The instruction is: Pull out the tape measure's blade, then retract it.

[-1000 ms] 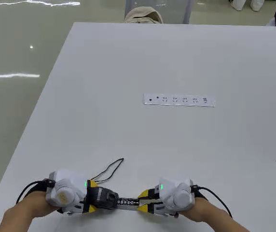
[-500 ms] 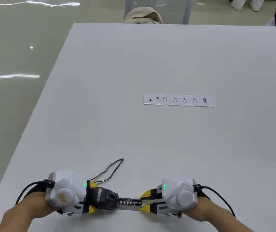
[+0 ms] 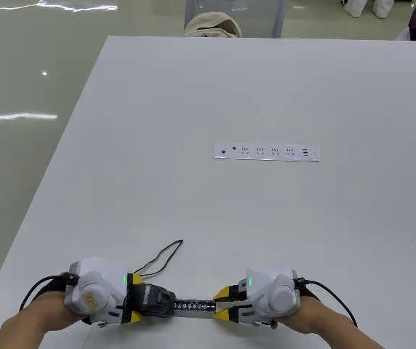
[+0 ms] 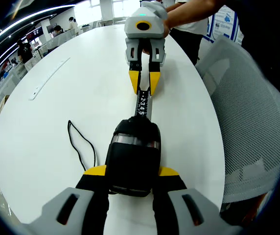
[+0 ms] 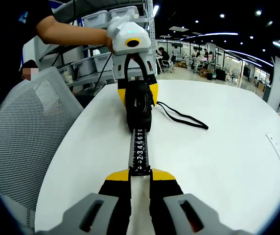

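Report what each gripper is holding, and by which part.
The left gripper clamps the black tape measure case by its two sides. The right gripper pinches the free end of the pulled-out black numbered blade.

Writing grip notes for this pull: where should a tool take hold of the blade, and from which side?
Take the blade at its free tip, coming along its length from the side opposite the case. It is thin and runs straight out of the case, so an in-line pinch likely pulls without kinking. The right tool holds that tip this way; the left tool clamps the case.
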The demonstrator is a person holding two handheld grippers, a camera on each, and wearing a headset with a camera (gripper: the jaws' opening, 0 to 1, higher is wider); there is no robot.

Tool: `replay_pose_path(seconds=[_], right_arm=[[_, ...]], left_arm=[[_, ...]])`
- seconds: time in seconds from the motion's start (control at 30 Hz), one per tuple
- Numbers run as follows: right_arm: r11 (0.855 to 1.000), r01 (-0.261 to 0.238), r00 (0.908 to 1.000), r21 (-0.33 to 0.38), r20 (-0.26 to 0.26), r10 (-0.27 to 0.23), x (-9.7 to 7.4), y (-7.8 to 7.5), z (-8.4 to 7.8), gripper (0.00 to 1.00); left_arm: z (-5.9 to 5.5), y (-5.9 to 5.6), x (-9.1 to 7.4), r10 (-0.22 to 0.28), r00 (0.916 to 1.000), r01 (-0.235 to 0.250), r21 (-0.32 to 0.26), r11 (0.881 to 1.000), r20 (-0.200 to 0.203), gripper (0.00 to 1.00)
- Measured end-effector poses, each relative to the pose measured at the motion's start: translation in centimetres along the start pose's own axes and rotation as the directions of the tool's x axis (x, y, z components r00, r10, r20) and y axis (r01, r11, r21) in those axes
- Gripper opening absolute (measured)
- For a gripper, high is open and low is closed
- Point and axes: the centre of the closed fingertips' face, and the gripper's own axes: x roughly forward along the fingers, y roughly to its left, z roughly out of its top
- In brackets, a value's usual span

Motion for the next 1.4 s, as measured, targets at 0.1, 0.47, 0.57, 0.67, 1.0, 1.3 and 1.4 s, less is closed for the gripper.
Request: replay_pose_path(seconds=[0.1,0.47,0.57,0.67,1.0,1.3,1.4], right_arm=[[1.0,-0.001,1.0,0.002,-0.002,0.001,-0.2,0.1,0.0,0.11],[1.0,-0.004,1.0,0.005,-0.008,0.004,-0.7,0.1,-0.3,0.11],[1.0,-0.003,1.0,0.008,-0.008,0.003,-0.9,0.1,-0.5,0.11],[1.0,-0.005,1.0,0.01,-0.008,0.005,-1.0,0.1,-0.7,0.11],[1.0,-0.005,0.9999,0.012,-0.009,0.005,-1.5,0.1,-0.9,0.11],[1.0,-0.006,0.9999,0.013,-0.011,0.006,-1.8,0.1,-1.2,0.11],[1.0,-0.006,0.9999,0.013,-0.011,0.006,-2.0,0.1,-1.1,0.11]], left_arm=[[0.0,0.0,0.0,0.0,1.0,0.0,0.0,1.0,0.0,0.3],[0.0,0.0,0.0,0.0,1.0,0.0,0.001,1.0,-0.001,0.3],[0.0,0.0,0.0,0.0,1.0,0.0,0.0,1.0,-0.001,0.3],[0.0,0.0,0.0,0.0,1.0,0.0,0.001,1.0,-0.001,0.3],[0.0,0.0,0.0,-0.002,1.0,0.002,0.002,1.0,0.002,0.3],[0.0,0.0,0.0,-0.002,1.0,0.002,0.001,1.0,0.002,0.3],[0.0,0.0,0.0,-0.003,1.0,0.003,0.001,1.0,0.002,0.3]])
